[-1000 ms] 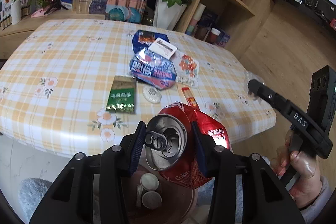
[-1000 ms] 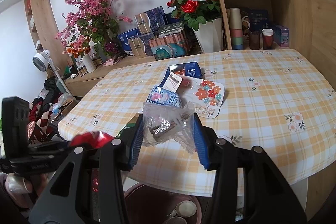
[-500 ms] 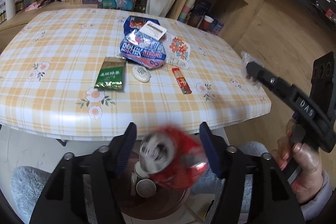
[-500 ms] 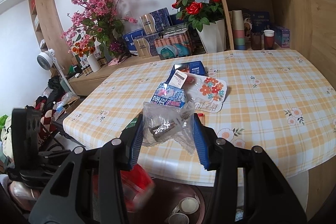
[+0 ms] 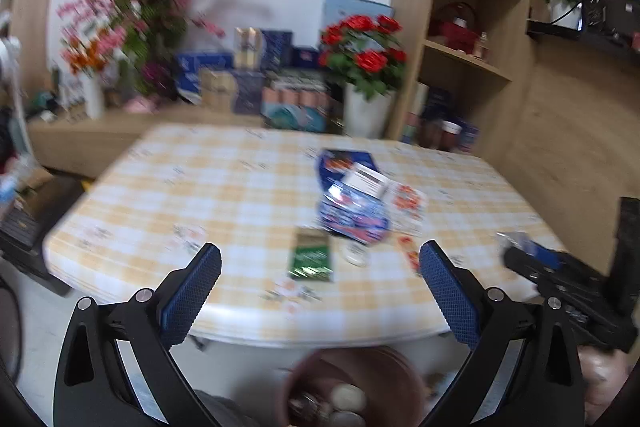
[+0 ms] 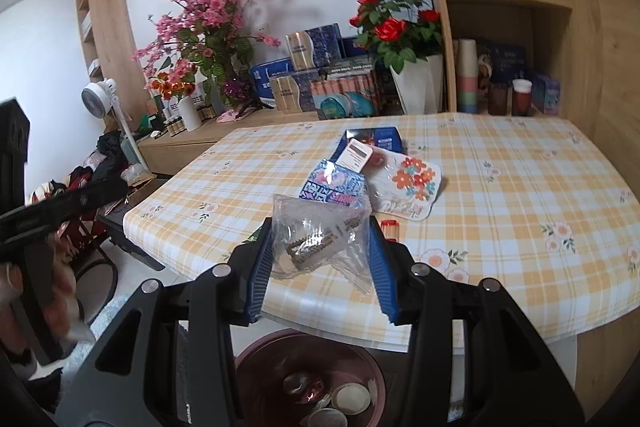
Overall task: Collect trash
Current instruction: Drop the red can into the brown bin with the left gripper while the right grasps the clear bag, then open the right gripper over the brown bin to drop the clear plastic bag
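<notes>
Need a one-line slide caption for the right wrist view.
Right gripper holds a crumpled clear plastic wrapper above the maroon trash bin at the checked table's edge.

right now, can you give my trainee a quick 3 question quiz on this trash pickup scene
1. True or false: the left gripper holds a can.
2. What is the right gripper shut on? A clear plastic bag; B green packet; C cup.
3. Where does the trash bin sit relative to the table?

Key: 1 false, its jaws have just been opening and are empty. 2 A. 3 On the floor below the table's near edge.
</notes>
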`<state>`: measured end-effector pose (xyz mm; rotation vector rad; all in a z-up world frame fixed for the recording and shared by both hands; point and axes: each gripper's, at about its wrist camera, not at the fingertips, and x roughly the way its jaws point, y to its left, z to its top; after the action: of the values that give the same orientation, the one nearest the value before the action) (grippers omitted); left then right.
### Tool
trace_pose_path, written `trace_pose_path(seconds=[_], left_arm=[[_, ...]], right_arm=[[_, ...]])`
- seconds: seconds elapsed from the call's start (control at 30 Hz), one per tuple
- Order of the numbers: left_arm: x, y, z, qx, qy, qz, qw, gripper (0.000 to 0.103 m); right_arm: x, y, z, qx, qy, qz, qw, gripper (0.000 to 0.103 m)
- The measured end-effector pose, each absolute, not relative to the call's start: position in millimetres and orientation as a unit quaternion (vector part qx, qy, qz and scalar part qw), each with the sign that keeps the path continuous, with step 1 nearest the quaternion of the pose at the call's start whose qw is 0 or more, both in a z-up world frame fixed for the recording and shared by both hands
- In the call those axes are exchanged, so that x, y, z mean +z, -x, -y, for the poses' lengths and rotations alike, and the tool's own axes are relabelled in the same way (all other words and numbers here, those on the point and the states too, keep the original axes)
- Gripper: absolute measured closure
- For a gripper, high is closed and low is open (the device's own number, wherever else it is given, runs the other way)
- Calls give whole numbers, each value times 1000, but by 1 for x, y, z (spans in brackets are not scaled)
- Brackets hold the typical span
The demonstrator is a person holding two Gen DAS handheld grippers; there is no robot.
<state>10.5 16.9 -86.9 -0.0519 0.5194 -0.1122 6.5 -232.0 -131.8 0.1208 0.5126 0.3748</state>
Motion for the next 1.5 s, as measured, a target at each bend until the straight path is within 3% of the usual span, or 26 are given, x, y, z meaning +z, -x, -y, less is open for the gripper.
trace_pose_path(seconds=[0.93,1.0,1.07,1.17,1.5], left_arm=[[-104,-10,-45,-1,15,-260,966,6],[-106,-11,-47,-3,22,-264,964,6],[-109,-11,-48,-1,25,-266,964,6],[-112,-12,-48,-1,27,-271,962,6],[-122,-16,-43,-24,31,-278,960,6]], right_arm=[[-146,1,197,231,-8,-269,935,52],[-148,2,196,234,-10,-268,934,43],[-148,4,195,233,-10,-263,936,25],[-148,6,195,221,-5,-253,942,6],[-161,-5,206,159,-3,-266,951,6]])
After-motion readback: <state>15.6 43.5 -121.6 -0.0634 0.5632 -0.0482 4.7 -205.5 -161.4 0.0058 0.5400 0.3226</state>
